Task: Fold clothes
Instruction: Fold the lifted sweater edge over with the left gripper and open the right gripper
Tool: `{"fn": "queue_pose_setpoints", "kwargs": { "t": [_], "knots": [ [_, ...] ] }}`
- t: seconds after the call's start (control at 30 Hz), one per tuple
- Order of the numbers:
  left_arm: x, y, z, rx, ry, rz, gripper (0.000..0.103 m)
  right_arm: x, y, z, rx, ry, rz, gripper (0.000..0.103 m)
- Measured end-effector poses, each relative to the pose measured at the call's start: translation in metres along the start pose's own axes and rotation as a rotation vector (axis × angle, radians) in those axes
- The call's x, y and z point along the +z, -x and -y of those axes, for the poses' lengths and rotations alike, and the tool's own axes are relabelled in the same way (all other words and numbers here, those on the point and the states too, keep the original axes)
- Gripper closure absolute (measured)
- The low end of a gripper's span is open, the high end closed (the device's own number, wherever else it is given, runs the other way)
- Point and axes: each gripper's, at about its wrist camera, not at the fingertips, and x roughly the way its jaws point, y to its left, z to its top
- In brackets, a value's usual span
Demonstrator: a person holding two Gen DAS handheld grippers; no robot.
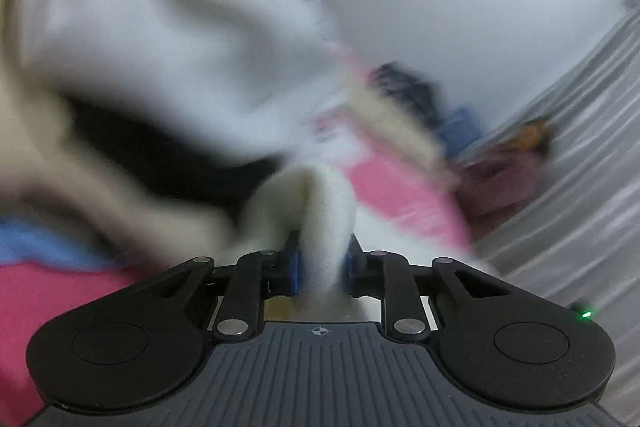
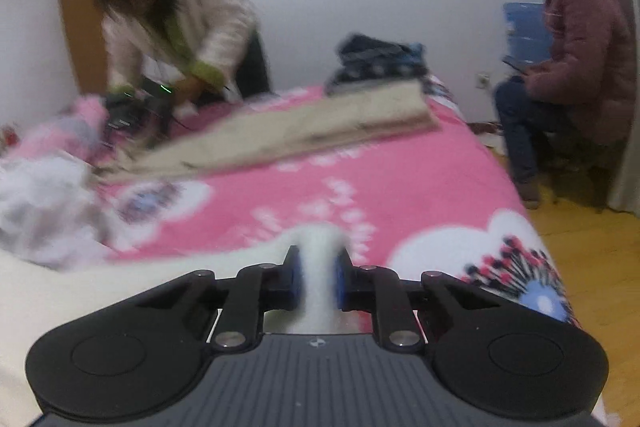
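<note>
Currently the white fleece garment (image 2: 318,263) lies on the bed (image 2: 400,187), one fold pinched in each hand-held gripper: right (image 2: 317,281), left (image 1: 320,267), both clenched on cloth. Judgement: keep both pinches tight and move the edges together, level, for a square fold. Left view is motion-blurred; garment shape and far edge ahead are unreadable.

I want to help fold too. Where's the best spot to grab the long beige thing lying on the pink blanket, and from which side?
Probably the near long edge of the long beige garment, close to its wide end beside the dark clothes pile. It lies flat and stretched across the pink blanket, so come in low from the bare blanket in front and pinch that edge. It is blurred, so seams cannot be made out.
</note>
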Motion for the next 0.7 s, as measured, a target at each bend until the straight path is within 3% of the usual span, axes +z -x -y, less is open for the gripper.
{"fn": "queue_pose_setpoints", "kwargs": {
  "t": [0.1, 0.17, 0.2, 0.27, 0.33, 0.4, 0.47, 0.53, 0.57, 0.6, 0.63, 0.7],
  "knots": [
    [-0.008, 0.002, -0.007, -0.033, -0.107, 0.037, 0.080, -0.008, -0.011, 0.002, -0.033, 0.026, -0.003, 0.083],
    [-0.007, 0.003, -0.006, -0.035, -0.099, 0.029, 0.080, -0.006, -0.010, 0.002, -0.053, 0.056, -0.008, 0.078],
    [-0.004, 0.005, -0.006, -0.035, -0.073, 0.018, 0.080, -0.006, -0.009, 0.000, -0.066, 0.086, -0.009, 0.070],
    [-0.002, 0.016, 0.000, -0.012, -0.029, -0.016, 0.076, -0.002, -0.003, -0.002, -0.078, 0.124, -0.024, 0.064],
    [-0.001, 0.033, 0.011, 0.043, -0.050, -0.054, 0.071, 0.002, 0.004, -0.003, -0.116, 0.171, -0.039, 0.045],
    [-0.003, 0.058, 0.026, 0.113, -0.126, -0.037, 0.071, 0.006, 0.014, -0.017, -0.251, 0.305, -0.035, 0.035],
    [-0.007, 0.080, 0.045, 0.206, -0.232, 0.025, 0.072, 0.007, 0.025, -0.037, -0.402, 0.464, 0.006, 0.037],
    [-0.010, 0.093, 0.074, 0.242, -0.365, 0.103, 0.077, 0.010, 0.036, -0.054, -0.561, 0.618, 0.076, 0.037],
    [-0.011, 0.095, 0.088, 0.240, -0.429, 0.136, 0.077, 0.013, 0.042, -0.056, -0.597, 0.648, 0.121, 0.037],
    [-0.012, 0.092, 0.098, 0.226, -0.477, 0.146, 0.077, 0.020, 0.050, -0.057, -0.596, 0.623, 0.161, 0.037],
    [-0.013, 0.089, 0.107, 0.208, -0.522, 0.149, 0.078, 0.027, 0.058, -0.059, -0.536, 0.558, 0.184, 0.037],
    [-0.017, 0.062, 0.122, 0.164, -0.587, 0.158, 0.078, 0.039, 0.070, -0.067, -0.355, 0.422, 0.208, 0.037]
  ]
}}
